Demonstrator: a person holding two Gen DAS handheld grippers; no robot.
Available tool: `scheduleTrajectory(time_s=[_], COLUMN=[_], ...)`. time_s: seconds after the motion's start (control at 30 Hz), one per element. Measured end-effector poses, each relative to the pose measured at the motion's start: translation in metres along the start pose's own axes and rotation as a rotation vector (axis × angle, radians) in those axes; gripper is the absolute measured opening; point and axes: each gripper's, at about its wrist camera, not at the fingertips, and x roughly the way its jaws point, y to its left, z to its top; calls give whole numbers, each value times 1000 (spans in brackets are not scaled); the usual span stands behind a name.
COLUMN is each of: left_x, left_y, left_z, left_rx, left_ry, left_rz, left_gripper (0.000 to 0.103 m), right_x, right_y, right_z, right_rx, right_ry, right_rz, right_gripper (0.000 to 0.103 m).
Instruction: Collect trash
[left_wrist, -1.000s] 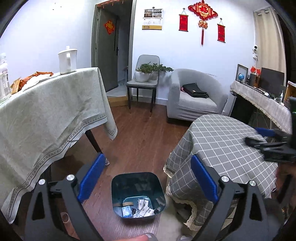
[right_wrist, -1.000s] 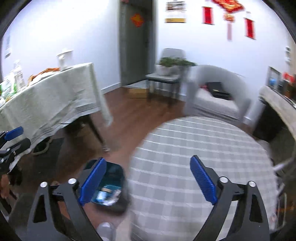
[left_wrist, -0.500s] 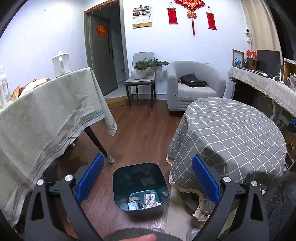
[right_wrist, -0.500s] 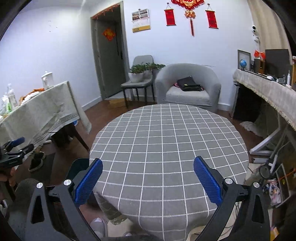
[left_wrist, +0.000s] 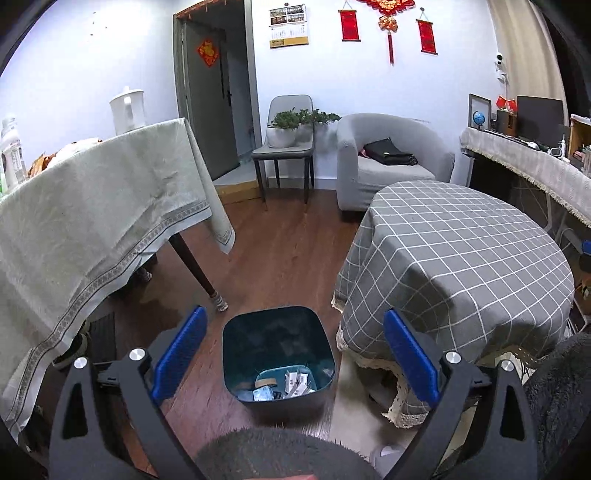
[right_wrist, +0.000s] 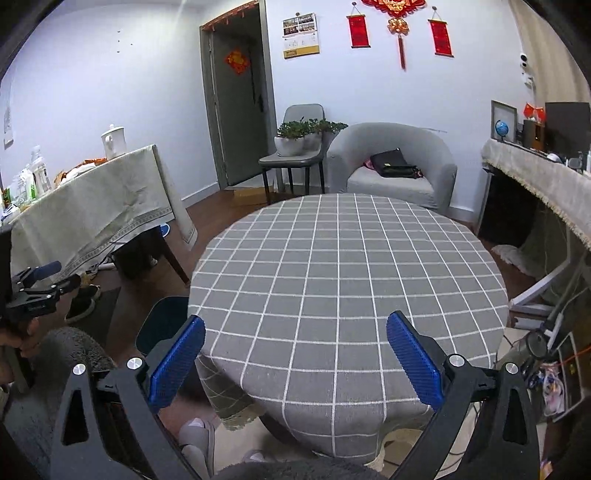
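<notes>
L gripper (left_wrist: 293, 350) jaws wide apart, empty, above teal bin (left_wrist: 279, 354) on floor; paper scraps (left_wrist: 282, 382) inside, beside checked table (left_wrist: 454, 258).

Both views sharp, no motion blur. Even, cool, dimmish indoor light with a bluish cast on the pale walls (right_wrist: 472, 96). Soft shadows only: under the beige-clothed desk (left_wrist: 92, 221) and inside the dark teal plastic bin (left_wrist: 277, 350). Heavy fisheye bending, black vignette at corners. No glare.

The round table (right_wrist: 347, 266) hides most of the bin (right_wrist: 162, 321); trash scraps (left_wrist: 284, 384) unidentifiable.
</notes>
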Motion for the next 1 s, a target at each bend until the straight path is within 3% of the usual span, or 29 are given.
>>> scheduleTrajectory(time_s=[0.37,1.0], left_x=[7,10], left_y=[-6,-9], left_z=[-5,-7], left_rx=[16,19], left_ry=[47,59], left_rz=[17,12], left_gripper=[99,99], right_x=[14,14], right_y=[6,9], right_z=[-7,-9], right_rx=[-33,-60], right_ry=[45,49], right_rz=[-14,-23], right_gripper=[99,99])
